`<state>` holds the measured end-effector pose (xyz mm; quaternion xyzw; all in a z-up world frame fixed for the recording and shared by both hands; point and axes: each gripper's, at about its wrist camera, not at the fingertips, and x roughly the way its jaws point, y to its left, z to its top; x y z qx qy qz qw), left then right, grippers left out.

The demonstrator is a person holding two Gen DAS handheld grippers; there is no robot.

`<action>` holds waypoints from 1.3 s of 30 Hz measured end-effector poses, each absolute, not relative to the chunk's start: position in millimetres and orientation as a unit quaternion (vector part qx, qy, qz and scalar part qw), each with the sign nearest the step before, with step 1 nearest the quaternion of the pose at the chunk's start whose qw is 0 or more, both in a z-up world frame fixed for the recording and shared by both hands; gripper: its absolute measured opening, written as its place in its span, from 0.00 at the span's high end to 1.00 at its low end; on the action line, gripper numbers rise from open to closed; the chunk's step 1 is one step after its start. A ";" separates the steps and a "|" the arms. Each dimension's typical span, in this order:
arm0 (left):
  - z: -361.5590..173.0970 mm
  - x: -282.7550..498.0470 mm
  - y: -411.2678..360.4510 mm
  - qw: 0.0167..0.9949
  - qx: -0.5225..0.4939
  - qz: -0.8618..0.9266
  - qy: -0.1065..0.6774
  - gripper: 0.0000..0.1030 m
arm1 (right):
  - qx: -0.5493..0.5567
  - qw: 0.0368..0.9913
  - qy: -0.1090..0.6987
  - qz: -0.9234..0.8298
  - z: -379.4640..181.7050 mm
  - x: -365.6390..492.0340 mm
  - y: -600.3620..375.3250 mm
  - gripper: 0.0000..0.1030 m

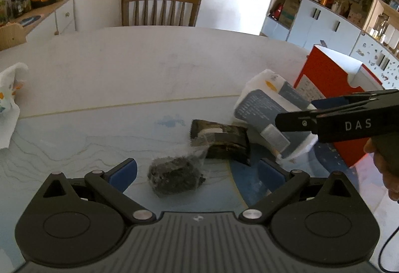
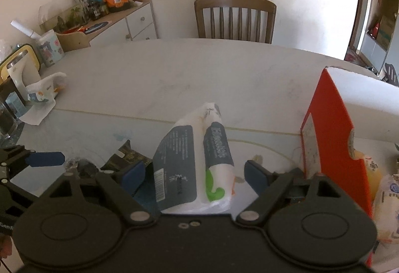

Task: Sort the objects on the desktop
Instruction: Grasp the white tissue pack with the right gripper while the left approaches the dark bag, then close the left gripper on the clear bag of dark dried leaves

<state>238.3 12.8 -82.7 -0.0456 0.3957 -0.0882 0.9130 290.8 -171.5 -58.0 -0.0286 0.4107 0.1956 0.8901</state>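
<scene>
Plainly, "DAS" on right gripper (image 1: 294, 121), fingers apart around tissue pack (image 2: 194, 168); left gripper (image 1: 197, 173) fingers apart.

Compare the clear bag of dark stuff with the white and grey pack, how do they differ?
The clear bag is small, lumpy, see-through and dark inside; the white and grey pack is bigger, opaque and printed. The bag lies between the open left gripper; the pack between the open right gripper. Both rest on the table.

White and slate-blue tissue pack (image 2: 194, 168) (green swirl), red box (image 2: 334, 143), black tongs (image 1: 197, 173) with blue pads (image 1: 124, 173)
</scene>
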 end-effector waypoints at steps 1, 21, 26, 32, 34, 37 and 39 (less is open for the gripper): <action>-83.5 239.4 12.3 0.914 -0.041 -0.089 0.394 0.00 | -0.031 0.890 0.412 0.195 -59.4 292.0 -170.7 0.16; -101.8 255.4 18.6 0.904 -0.050 -0.100 0.412 0.00 | -0.031 0.880 0.433 0.191 -78.7 304.0 -166.0 0.18; -99.1 254.3 18.0 0.909 -0.045 -0.104 0.402 0.00 | -0.026 0.881 0.432 0.190 -79.6 303.3 -167.7 0.20; -98.2 254.3 19.0 0.907 -0.049 -0.110 0.403 0.10 | -0.026 0.875 0.440 0.198 -81.2 303.8 -166.2 0.37; -98.0 254.7 18.4 0.906 -0.048 -0.110 0.405 0.17 | -0.027 0.876 0.439 0.198 -81.2 303.3 -165.9 0.38; -97.9 254.4 20.0 0.906 -0.049 -0.108 0.407 0.28 | -0.028 0.876 0.440 0.196 -81.6 303.3 -166.3 0.40; -98.3 255.2 21.6 0.904 -0.051 -0.107 0.411 0.44 | -0.027 0.877 0.439 0.194 -81.2 302.4 -166.2 0.42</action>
